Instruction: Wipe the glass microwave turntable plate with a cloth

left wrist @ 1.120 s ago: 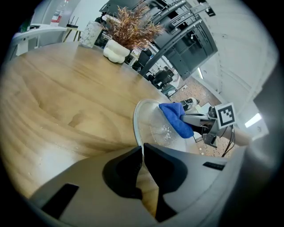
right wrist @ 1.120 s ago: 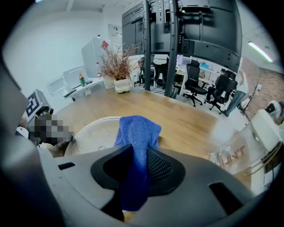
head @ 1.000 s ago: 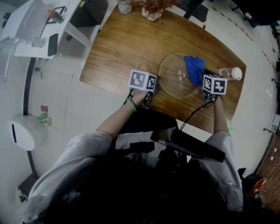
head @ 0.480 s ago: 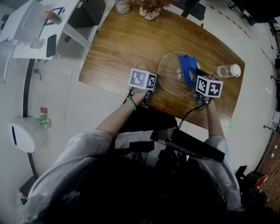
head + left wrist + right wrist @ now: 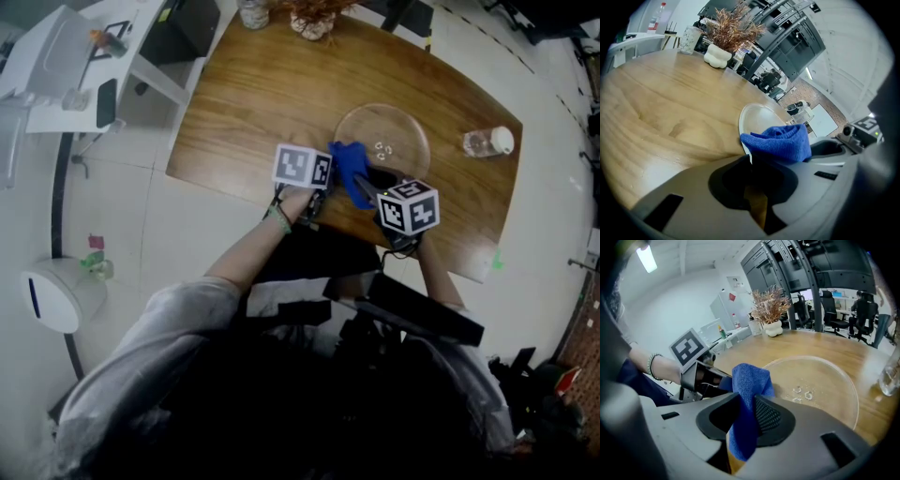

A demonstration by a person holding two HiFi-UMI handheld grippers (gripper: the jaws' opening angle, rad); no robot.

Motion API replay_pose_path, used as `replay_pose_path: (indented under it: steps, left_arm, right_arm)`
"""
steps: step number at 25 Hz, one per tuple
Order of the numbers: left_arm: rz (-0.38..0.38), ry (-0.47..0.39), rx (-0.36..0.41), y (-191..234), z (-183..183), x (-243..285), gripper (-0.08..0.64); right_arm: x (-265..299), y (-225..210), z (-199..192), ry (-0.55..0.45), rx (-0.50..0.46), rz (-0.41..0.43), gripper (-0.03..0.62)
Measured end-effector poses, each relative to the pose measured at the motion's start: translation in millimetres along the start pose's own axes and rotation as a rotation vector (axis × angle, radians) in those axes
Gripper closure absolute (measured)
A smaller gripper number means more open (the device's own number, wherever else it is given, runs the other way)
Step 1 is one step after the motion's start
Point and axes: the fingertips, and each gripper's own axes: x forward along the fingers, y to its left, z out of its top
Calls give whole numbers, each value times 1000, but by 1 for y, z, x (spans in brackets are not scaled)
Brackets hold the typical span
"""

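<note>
The clear glass turntable plate [image 5: 384, 141] lies on the wooden table [image 5: 262, 94]. My left gripper [image 5: 319, 178] sits at the plate's near-left rim, jaws shut on the rim, which runs into them in the left gripper view [image 5: 752, 161]. My right gripper [image 5: 370, 183] is shut on a bunched blue cloth [image 5: 350, 169] and holds it over the plate's near-left edge, right beside the left gripper. The cloth [image 5: 749, 380] hangs between the right jaws [image 5: 743, 416], with the plate [image 5: 825, 380] beyond it. In the left gripper view the cloth [image 5: 783, 143] covers part of the plate [image 5: 757, 119].
A plastic water bottle [image 5: 487, 141] lies right of the plate. A white vase of dried plants [image 5: 314, 19] and a jar [image 5: 251, 11] stand at the table's far edge. A white desk [image 5: 56, 66] and a round white bin [image 5: 56, 291] stand on the floor to the left.
My right gripper has carried the blue cloth leftward across the plate, from its right rim to its near-left rim beside the left gripper. The left gripper has stayed put.
</note>
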Motion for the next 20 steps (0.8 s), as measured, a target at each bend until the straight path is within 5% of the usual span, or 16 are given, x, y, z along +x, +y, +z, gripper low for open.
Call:
replay_pose_path:
  steps: [20]
  left_arm:
    - [9, -6, 17, 1, 0, 0, 549]
  right_arm:
    - [-44, -89, -37, 11, 92, -156, 476]
